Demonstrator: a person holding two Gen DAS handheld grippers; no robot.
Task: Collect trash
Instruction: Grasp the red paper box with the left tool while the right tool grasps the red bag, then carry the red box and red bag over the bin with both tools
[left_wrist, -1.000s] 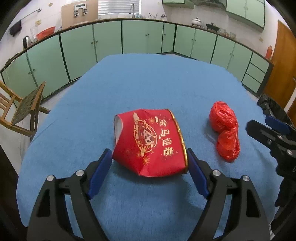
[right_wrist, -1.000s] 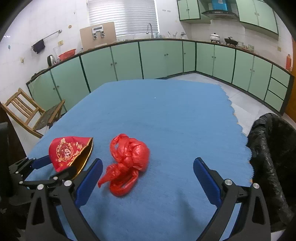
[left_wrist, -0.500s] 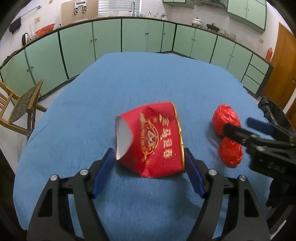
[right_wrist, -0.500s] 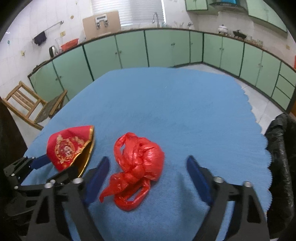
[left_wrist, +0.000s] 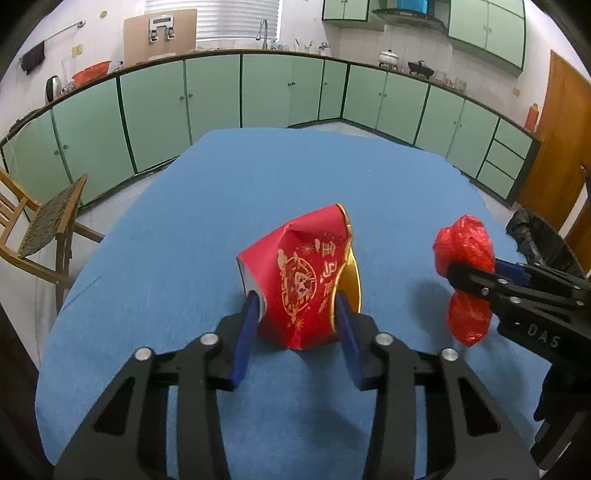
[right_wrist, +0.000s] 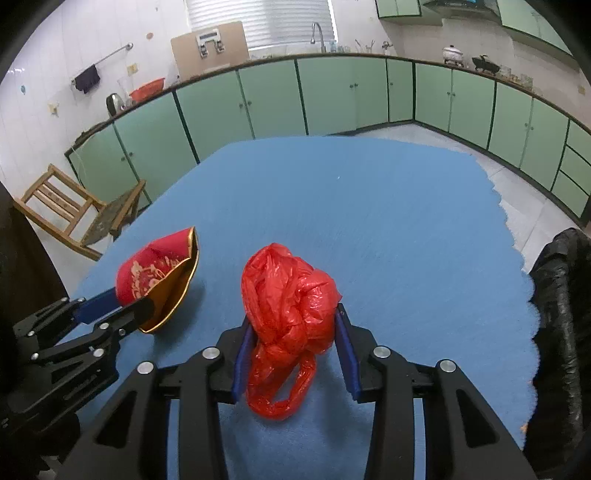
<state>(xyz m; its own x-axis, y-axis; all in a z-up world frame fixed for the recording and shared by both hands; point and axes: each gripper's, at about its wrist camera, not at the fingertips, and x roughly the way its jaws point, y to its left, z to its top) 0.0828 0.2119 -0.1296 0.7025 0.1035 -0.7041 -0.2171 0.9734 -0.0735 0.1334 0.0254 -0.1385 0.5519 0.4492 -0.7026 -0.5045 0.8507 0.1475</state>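
My left gripper (left_wrist: 297, 306) is shut on a crushed red paper cup (left_wrist: 303, 273) with gold print and a gold inside, lifted off the blue table cloth (left_wrist: 258, 184). The cup also shows in the right wrist view (right_wrist: 155, 269), at the left. My right gripper (right_wrist: 293, 325) is shut on a crumpled red plastic bag (right_wrist: 288, 295), whose handles hang below the fingers. The bag shows in the left wrist view (left_wrist: 463, 251) at the right, raised above the cloth.
A bin lined with a black bag (right_wrist: 561, 295) stands off the table's right edge; it also shows in the left wrist view (left_wrist: 535, 236). A wooden chair (left_wrist: 40, 225) stands to the left. Green cabinets (left_wrist: 258, 92) run along the far walls.
Both grippers have closed from wide open: the left on the red paper cup, squashing it, the right on the red plastic bag. Both items have risen off the cloth.
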